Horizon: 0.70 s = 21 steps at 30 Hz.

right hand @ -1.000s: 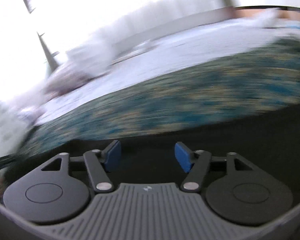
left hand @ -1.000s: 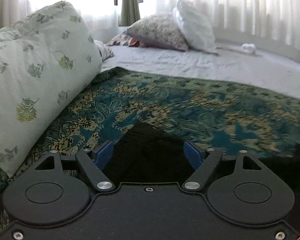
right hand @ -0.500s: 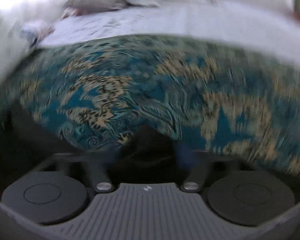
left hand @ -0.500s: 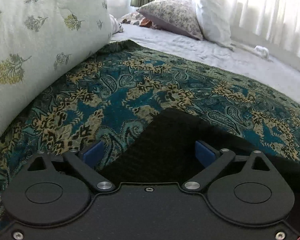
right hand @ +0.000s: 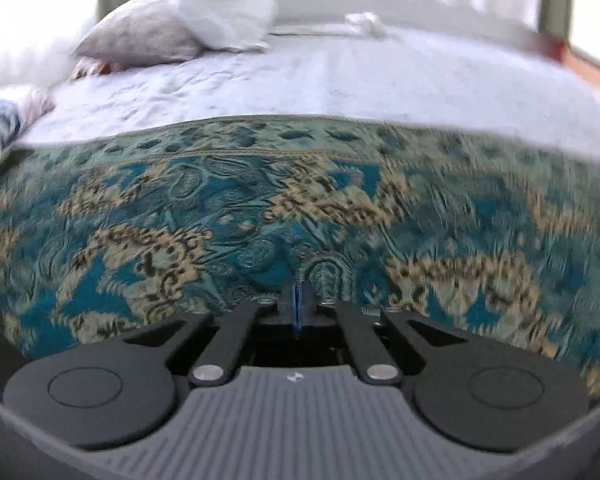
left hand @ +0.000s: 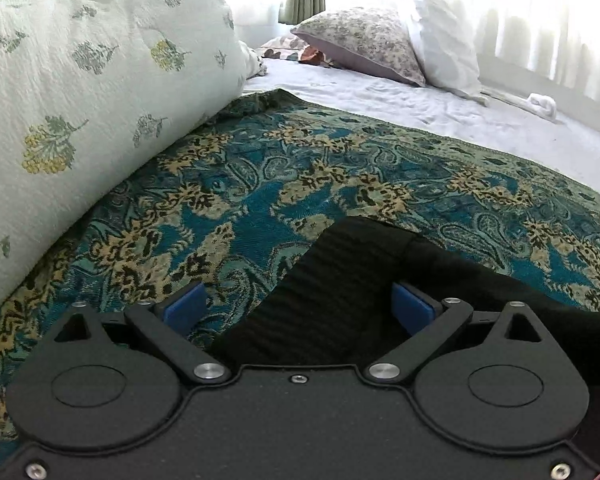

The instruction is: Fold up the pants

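Now black pants (left hand: pixel 340 296) between parted jaws

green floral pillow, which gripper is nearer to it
Left. The left gripper sits open over the black pants with the green floral pillow just beside it; the right gripper views only patterned blanket.

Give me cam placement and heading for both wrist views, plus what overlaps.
Left wrist: sits on the left gripper, low over the bed, facing along the teal paisley blanket toward the window; open blue-padded fingers straddle the black pants, floral pillow on the left.
Right wrist: sits on the right gripper, same heading, motion-blurred; fingers closed together, no pants visibly between them.
Shared: blanket, white sheet, the patterned pillow and white pillow by the curtains.
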Each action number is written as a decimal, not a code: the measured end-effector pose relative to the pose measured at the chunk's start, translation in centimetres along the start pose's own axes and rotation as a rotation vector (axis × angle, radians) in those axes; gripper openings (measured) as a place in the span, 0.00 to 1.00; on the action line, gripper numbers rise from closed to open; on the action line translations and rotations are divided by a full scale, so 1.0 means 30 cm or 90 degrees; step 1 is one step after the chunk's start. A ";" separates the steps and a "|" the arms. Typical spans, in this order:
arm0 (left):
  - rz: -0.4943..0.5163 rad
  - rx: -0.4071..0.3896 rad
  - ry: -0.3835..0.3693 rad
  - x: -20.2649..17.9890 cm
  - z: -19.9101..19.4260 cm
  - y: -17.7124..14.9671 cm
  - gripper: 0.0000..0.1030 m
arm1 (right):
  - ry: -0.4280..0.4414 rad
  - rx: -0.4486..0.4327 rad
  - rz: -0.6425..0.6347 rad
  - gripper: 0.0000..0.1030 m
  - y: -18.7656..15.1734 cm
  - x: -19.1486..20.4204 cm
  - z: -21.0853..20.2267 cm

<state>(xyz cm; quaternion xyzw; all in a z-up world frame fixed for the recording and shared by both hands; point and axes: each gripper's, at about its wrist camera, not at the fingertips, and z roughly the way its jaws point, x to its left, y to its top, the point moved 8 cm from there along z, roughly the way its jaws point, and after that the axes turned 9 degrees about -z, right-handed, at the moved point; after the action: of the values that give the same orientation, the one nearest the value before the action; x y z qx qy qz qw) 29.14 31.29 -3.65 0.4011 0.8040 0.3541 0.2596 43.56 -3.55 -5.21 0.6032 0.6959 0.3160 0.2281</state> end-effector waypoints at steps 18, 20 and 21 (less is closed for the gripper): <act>0.023 0.018 -0.113 -0.027 -0.322 0.003 0.93 | 0.151 -0.090 -0.270 0.66 -0.292 0.209 -0.560; 0.021 0.028 -0.116 0.000 -0.349 0.000 0.93 | 0.170 -0.093 -0.310 0.68 -0.361 0.265 -0.604; 0.018 0.032 -0.117 0.016 -0.361 -0.003 0.93 | 0.178 -0.097 -0.331 0.68 -0.398 0.295 -0.624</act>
<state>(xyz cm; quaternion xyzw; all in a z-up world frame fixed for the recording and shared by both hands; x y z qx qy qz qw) 21.24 27.74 2.86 0.4494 0.7797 0.2991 0.3171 20.68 1.20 -0.15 0.3366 0.8259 0.3786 0.2477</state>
